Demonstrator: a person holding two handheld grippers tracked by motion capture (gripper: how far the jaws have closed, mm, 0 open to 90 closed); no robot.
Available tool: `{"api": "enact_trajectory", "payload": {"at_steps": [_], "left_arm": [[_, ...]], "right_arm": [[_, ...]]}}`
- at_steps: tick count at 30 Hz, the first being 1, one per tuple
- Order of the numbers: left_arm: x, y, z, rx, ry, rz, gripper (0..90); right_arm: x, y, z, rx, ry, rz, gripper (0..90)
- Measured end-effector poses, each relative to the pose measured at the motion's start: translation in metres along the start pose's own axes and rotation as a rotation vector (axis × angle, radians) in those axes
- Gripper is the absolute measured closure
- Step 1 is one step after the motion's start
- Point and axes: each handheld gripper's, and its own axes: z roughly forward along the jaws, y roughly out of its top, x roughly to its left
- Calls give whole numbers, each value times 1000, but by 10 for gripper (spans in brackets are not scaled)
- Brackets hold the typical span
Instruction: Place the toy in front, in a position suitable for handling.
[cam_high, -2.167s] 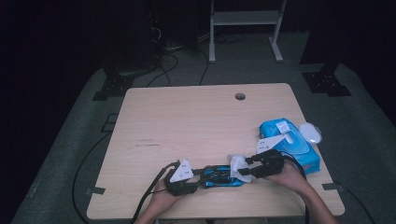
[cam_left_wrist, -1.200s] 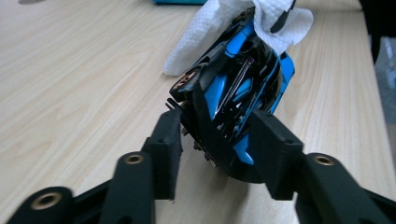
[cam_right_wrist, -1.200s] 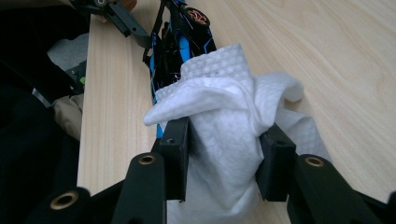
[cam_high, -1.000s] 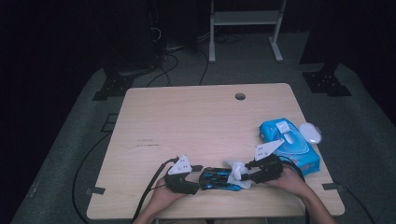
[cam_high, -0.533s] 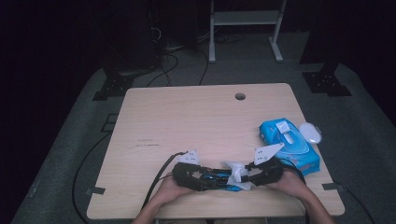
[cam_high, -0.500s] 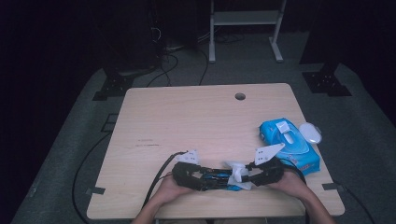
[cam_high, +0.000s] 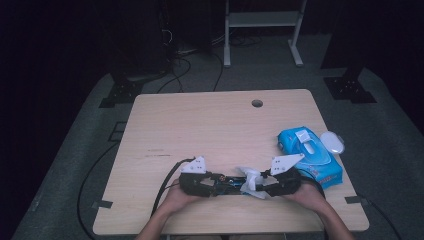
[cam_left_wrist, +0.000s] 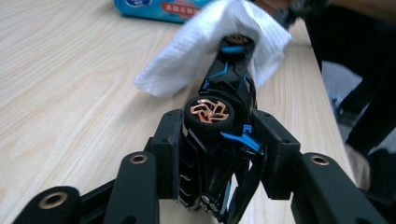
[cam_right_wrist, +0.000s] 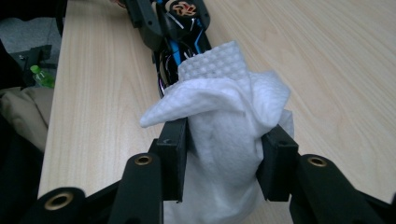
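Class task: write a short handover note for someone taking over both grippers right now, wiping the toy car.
Left gripper: its jaws have just been closing and now clamp one end of the black and blue toy car.
Right gripper: shut on the white wipe, wrapped over the car's other end.
Wipe pack lies on the table, at the right.
Done: wipe pulled, car gripped.
Left: wiping the rest of the car.

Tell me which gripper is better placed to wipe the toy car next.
Right, probably. The right gripper is shut on the white wipe, already draped over one end of the toy car. The left gripper is clamped on the car's other end, steadying it.
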Motion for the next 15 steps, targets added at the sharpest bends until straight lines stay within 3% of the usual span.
{"api": "enact_trajectory", "payload": {"at_steps": [2, 6, 9, 12, 15], "left_arm": [[-5, -2, 3, 25, 23, 36, 577], [-8, -6, 2, 14, 31, 44, 577], [-12, -5, -1, 26, 42, 71, 576], [-13, -6, -3, 28, 47, 66, 571], [-13, -6, -6, 8, 62, 26, 512]], "right_arm": [[2, 1, 0, 1, -10, -5, 567], [6, 2, -1, 1, -28, -22, 564], [8, 3, -7, -32, -36, -16, 566], [9, 4, -11, -52, -44, -13, 567], [9, 3, -12, -53, -42, -5, 608]]}}
